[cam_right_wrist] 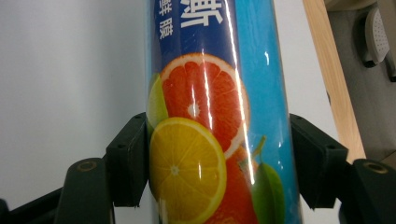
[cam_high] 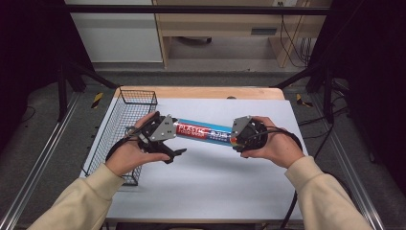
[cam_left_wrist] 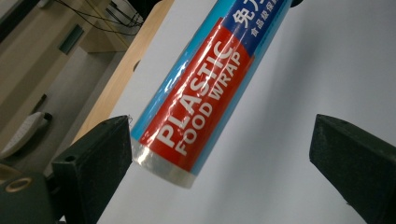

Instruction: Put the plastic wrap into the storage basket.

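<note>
A plastic wrap roll (cam_high: pixel 203 131) is held above the middle of the surface (cam_high: pixel 215 187). The right hand-held gripper (cam_right_wrist: pixel 219 158) clamps its fruit-printed end; the left hand-held gripper (cam_left_wrist: pixel 219 154) gapes around the other end, one jaw touching. The high view shows a wire basket (cam_high: pixel 112 139) at the left edge.

Pale grey worktop (cam_high: pixel 215 182) with a wooden far edge, grey floor (cam_high: pixel 201 76) beyond, light wood desk (cam_high: pixel 215 24) with dangling cables (cam_high: pixel 292 43), white cabinet panel (cam_high: pixel 115 38), black frame bars (cam_high: pixel 191 9), dark sides
</note>
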### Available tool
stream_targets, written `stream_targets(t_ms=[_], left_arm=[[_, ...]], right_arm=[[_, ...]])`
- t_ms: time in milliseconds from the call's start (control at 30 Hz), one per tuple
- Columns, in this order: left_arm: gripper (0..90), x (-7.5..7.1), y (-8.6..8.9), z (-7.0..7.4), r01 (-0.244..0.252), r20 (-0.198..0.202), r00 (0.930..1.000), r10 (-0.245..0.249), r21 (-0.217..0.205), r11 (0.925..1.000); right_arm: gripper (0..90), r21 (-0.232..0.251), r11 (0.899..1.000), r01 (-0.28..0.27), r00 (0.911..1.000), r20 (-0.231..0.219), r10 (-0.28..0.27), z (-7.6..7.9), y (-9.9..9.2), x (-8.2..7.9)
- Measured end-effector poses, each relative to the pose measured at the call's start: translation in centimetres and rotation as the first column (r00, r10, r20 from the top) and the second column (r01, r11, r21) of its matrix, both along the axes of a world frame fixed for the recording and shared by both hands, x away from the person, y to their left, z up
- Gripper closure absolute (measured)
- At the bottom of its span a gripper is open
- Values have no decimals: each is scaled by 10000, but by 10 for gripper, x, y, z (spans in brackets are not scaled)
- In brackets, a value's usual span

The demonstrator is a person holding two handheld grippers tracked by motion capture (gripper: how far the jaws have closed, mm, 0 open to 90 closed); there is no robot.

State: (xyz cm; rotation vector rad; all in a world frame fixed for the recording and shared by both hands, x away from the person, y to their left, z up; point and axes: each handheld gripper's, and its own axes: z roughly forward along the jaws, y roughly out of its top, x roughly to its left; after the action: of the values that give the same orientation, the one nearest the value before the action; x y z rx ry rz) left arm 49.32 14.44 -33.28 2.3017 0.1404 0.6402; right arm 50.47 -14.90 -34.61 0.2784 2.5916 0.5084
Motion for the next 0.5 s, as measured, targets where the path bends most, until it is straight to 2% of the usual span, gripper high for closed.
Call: stream_targets(t_ms=[33, 200, 233, 400, 500], left_arm=[[54, 2, -2, 1, 91, -15, 10000, -91, 65, 9999], [53, 6, -11, 3, 199, 68, 9998, -203, 471, 9987], [53, 6, -13, 4, 346, 153, 9992, -358, 697, 9970], [65, 5, -17, 3, 522, 189, 9984, -542, 947, 9941], [81, 7, -20, 1, 653, 47, 9978, -662, 1136, 9914]], right_arm=[[312, -41, 9998, -191, 9998, 94, 192, 4, 2, 0], [312, 14, 9995, -303, 9993, 240, 302, 9, 5, -5], [312, -71, 9991, -409, 9988, 255, 411, 12, 7, -8], [312, -129, 9979, -628, 9975, 326, 632, 15, 10, -15], [312, -151, 9974, -706, 9971, 278, 710, 17, 13, -16]])
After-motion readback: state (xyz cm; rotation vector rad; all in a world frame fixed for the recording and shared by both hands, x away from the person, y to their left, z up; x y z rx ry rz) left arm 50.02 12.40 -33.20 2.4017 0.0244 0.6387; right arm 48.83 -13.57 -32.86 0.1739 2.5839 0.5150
